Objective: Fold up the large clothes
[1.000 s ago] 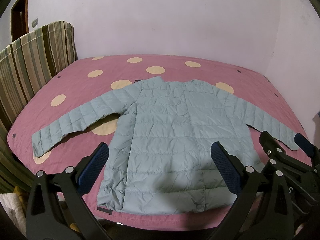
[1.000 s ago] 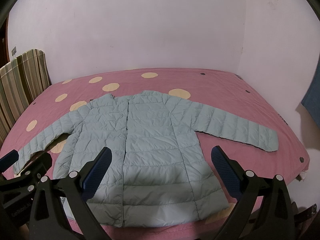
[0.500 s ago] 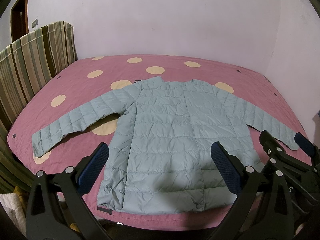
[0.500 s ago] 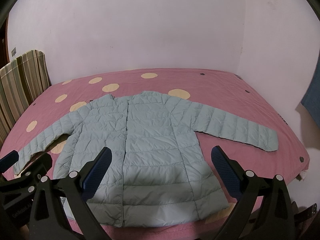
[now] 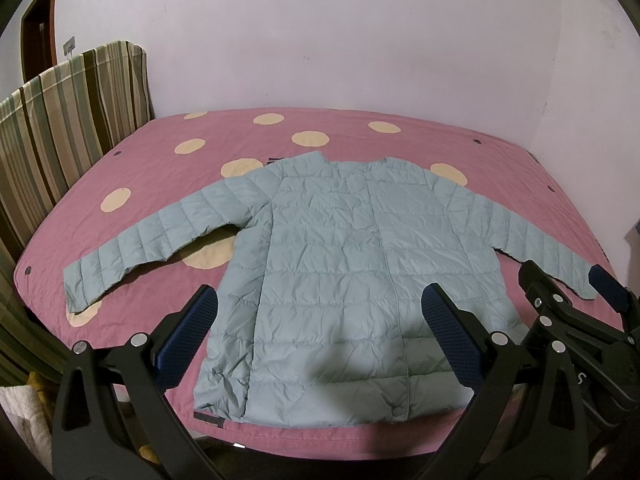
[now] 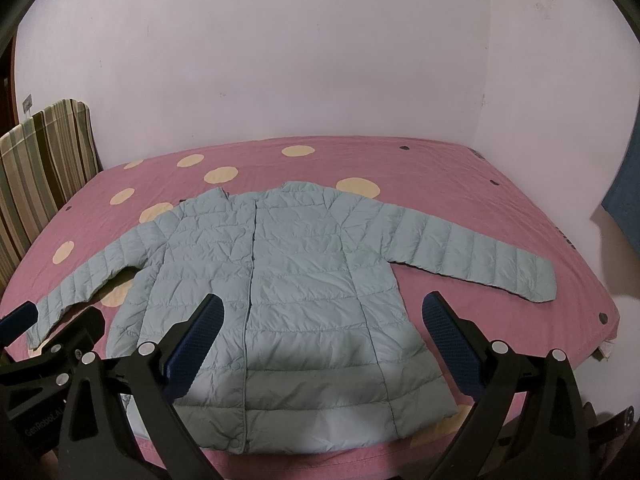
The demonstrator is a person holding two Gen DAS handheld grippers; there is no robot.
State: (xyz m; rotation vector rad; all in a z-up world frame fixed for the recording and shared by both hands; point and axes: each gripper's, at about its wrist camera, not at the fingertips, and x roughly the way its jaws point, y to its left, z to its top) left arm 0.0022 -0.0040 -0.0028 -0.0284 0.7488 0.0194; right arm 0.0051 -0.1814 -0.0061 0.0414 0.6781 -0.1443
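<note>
A pale blue puffer jacket [image 5: 344, 264] lies flat on the pink spotted bedspread [image 5: 360, 136], front up, both sleeves spread out to the sides — its hem close to the near edge of the bed. The left gripper [image 5: 320, 340] and right gripper [image 6: 324, 340] hover side by side above the hem (each with fingers wide apart), holding nothing. A striped cloth [image 5: 72, 112] hangs at the left.
</note>
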